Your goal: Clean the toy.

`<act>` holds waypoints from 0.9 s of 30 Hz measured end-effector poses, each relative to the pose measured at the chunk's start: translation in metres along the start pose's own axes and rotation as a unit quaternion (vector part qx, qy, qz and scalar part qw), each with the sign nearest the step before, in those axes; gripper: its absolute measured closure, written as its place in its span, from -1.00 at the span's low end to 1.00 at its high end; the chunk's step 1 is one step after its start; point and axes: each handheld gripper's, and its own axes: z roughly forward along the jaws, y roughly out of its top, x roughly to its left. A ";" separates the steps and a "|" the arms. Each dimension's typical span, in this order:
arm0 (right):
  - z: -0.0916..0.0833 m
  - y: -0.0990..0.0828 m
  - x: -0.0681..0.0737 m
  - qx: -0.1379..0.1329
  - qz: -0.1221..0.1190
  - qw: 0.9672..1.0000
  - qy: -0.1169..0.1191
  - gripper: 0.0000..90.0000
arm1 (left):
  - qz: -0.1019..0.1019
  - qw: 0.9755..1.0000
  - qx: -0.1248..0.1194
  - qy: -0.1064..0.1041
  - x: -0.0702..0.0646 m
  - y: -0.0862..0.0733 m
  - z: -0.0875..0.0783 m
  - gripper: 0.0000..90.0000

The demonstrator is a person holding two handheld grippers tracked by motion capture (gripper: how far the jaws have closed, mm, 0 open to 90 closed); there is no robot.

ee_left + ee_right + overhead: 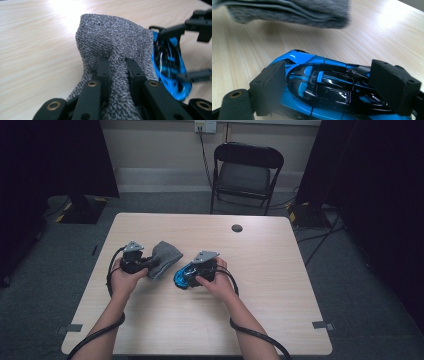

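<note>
High view: left gripper (148, 263) pinches a grey cloth (165, 258) — lifted just above the table (280, 285), beside the toy car (183, 277). Right gripper (186, 278) clamps the blue-and-black car at its two ends — near the table's middle.

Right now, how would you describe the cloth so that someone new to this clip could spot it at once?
Start at the wooden table; near its middle two hand-held grippers face each other. The left gripper pinches a grey towelling cloth, folded and bunched between its jaws. It is the only soft, dull thing there: the toy car beside it, in the right gripper, is glossy blue and black.
</note>
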 end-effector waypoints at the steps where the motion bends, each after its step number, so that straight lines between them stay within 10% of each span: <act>1: 0.000 0.000 0.000 0.001 0.001 1.000 0.000 -0.69 | -0.005 1.000 0.002 0.001 0.000 0.001 0.005 0.69; 15: 0.000 0.002 0.000 0.007 0.001 1.000 -0.001 -0.69 | 0.020 0.999 0.042 0.020 -0.024 0.014 0.067 0.68; 27: 0.001 0.002 0.001 0.006 0.004 1.000 -0.004 -0.69 | 0.029 0.998 0.059 0.011 -0.025 0.008 0.075 0.66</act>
